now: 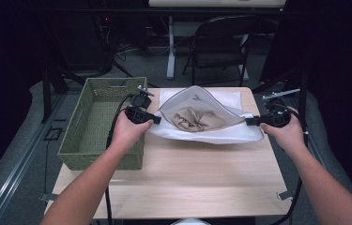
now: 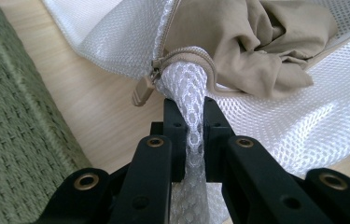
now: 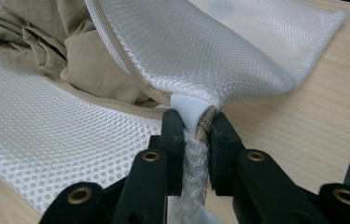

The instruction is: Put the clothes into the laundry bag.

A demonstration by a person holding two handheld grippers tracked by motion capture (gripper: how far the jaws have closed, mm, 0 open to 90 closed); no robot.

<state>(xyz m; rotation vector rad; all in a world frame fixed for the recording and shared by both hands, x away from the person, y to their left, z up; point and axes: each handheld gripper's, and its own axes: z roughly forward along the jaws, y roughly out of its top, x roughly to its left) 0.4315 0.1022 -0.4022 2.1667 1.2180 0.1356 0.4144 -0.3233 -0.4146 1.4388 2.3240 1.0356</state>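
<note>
White mesh laundry bag [image 1: 211, 133] lies mid-table, mouth gaping, tan garment [image 1: 197, 118] inside. Left gripper [image 1: 154, 120] pinches the bag's 9 o'clock corner by the zipper pull [image 2: 143, 91]; right gripper [image 1: 251, 121] clamps the 3 o'clock corner. Green woven basket [image 1: 77, 136] sits at 9 o'clock, touching nothing. Step looks like holding the mouth taut. Next likely needs one grip freed to draw the zipper or lift the bag.
</note>
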